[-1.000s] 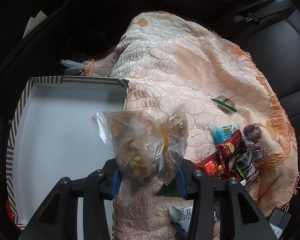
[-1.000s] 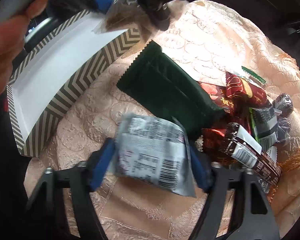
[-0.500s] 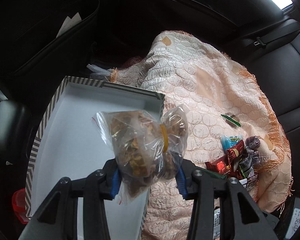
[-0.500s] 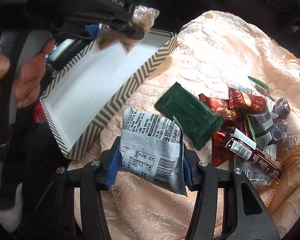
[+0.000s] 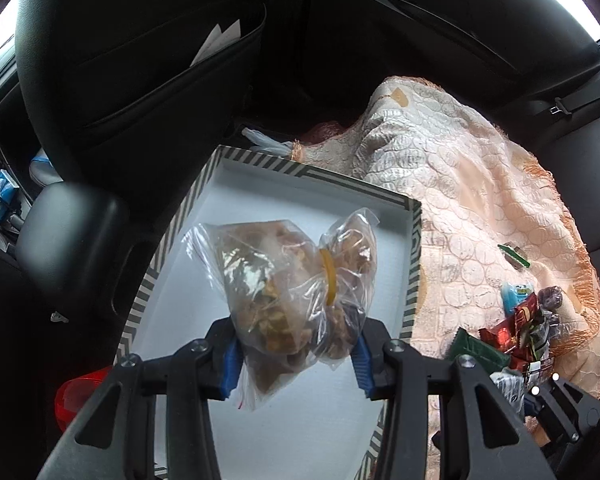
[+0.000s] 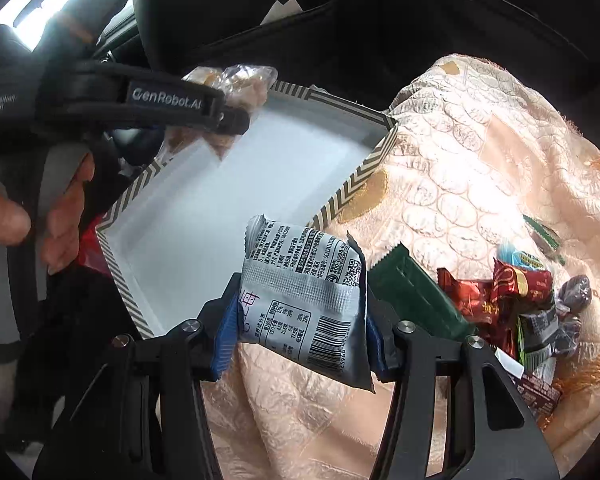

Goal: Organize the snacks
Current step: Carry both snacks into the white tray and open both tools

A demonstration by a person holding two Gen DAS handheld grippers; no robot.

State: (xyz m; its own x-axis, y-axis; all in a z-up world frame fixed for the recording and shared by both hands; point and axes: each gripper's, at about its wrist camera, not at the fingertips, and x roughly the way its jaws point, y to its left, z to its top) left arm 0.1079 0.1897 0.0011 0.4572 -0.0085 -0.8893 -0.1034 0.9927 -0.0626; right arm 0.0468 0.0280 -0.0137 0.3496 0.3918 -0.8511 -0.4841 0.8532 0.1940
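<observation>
left gripper [image 5: 296, 354] clamps the nut bag [image 5: 292, 288] over the box [image 5: 300, 420]; right gripper [image 6: 300, 344] clamps the silver packet [image 6: 304, 304].

Box [image 5: 416, 264]: white inside, olive-and-white chevron stripes on the rim. Cloth [image 5: 480, 200]: peach-pink with embossed circle pattern, orange fringe. Clear bag [image 5: 284, 280] shows brown snacks, yellow band around it. Silver-grey packet [image 6: 304, 300] has black print and a barcode. Dark green wrapper [image 6: 416, 300]; red-and-gold wrappers [image 6: 504, 292]. Both grippers black with blue pads [image 6: 226, 336].
</observation>
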